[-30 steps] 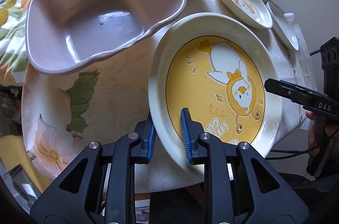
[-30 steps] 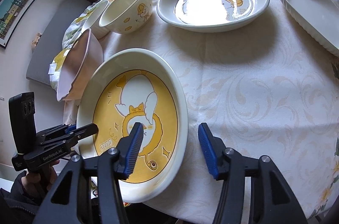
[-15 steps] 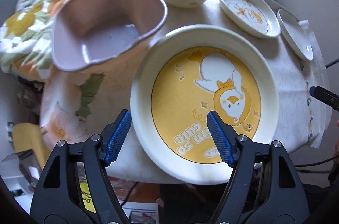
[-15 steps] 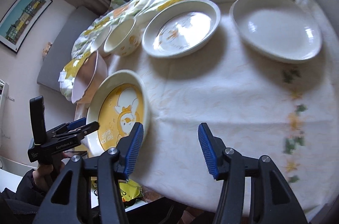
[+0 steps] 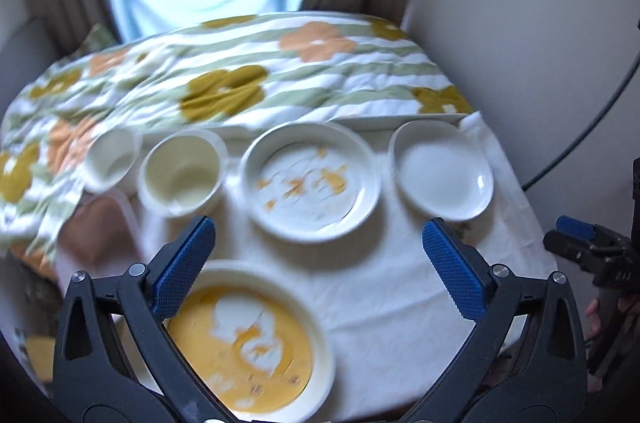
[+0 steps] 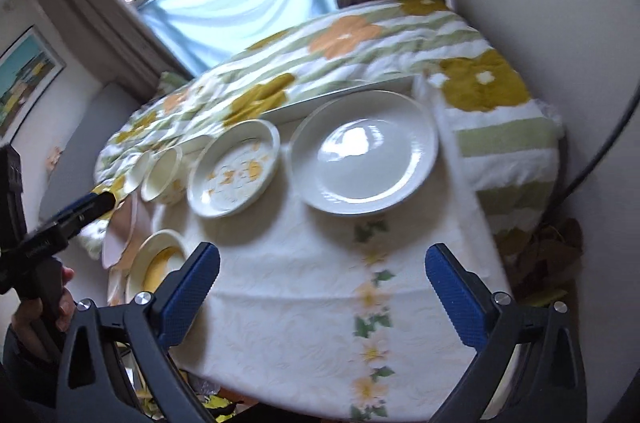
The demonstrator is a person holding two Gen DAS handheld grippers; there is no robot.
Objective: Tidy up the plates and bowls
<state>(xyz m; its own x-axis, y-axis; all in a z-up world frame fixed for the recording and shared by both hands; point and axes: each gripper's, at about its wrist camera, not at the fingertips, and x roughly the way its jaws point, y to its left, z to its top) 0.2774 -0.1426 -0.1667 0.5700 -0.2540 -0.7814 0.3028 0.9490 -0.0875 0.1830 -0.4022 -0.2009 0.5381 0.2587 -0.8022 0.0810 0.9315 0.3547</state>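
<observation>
A yellow duck plate [image 5: 248, 347] lies at the table's near edge, below my open, empty left gripper [image 5: 320, 263]. Beyond it stand a small white bowl [image 5: 110, 157], a cream bowl [image 5: 182, 175], a cream plate with orange marks [image 5: 310, 181] and a plain white plate [image 5: 442, 169] in a row. A pink dish [image 5: 100, 235] sits at the left edge. My right gripper [image 6: 322, 287] is open and empty above the tablecloth, well back from the white plate [image 6: 364, 153], the cream plate [image 6: 234, 169] and the duck plate [image 6: 160, 259].
The table [image 6: 300, 303] carries a white embossed cloth with a flower strip. A flowered striped blanket [image 5: 240, 79] lies behind the dishes, under a curtained window [image 6: 224, 3]. The left gripper [image 6: 56, 227] shows in the right wrist view, the right gripper [image 5: 588, 251] in the left.
My left gripper let go of the duck plate, opened wide and pulled up and back. My right gripper also drew back and up from the table. The plate stays at the near edge.
</observation>
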